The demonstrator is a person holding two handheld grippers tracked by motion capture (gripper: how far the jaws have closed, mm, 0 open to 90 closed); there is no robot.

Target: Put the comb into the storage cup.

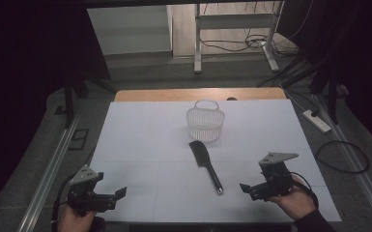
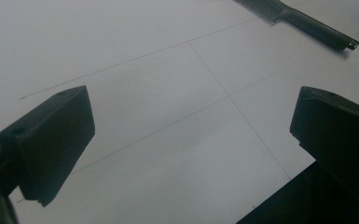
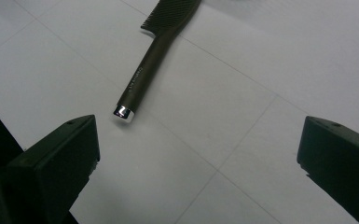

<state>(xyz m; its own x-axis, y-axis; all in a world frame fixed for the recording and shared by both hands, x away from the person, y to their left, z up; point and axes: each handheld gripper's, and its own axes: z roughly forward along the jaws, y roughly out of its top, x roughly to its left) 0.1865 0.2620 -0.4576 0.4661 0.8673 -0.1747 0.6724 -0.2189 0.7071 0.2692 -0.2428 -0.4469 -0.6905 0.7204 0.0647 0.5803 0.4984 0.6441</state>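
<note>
The black hairbrush (image 1: 205, 166) lies flat on the white table (image 1: 140, 140), ahead of and between my two claws, its silver-capped handle end nearest my right claw (image 1: 249, 190) and its bristled head toward the white wire basket (image 1: 205, 123) just beyond. From above I see the whole brush and the basket standing upright; along my right claw (image 3: 198, 154) the handle tip sits just ahead of one jaw, the head cut off at the top edge. My left claw (image 2: 191, 135) catches only the handle far off. Both claws gape wide, holding nothing. Lettering on the handle is too small to read.
</note>
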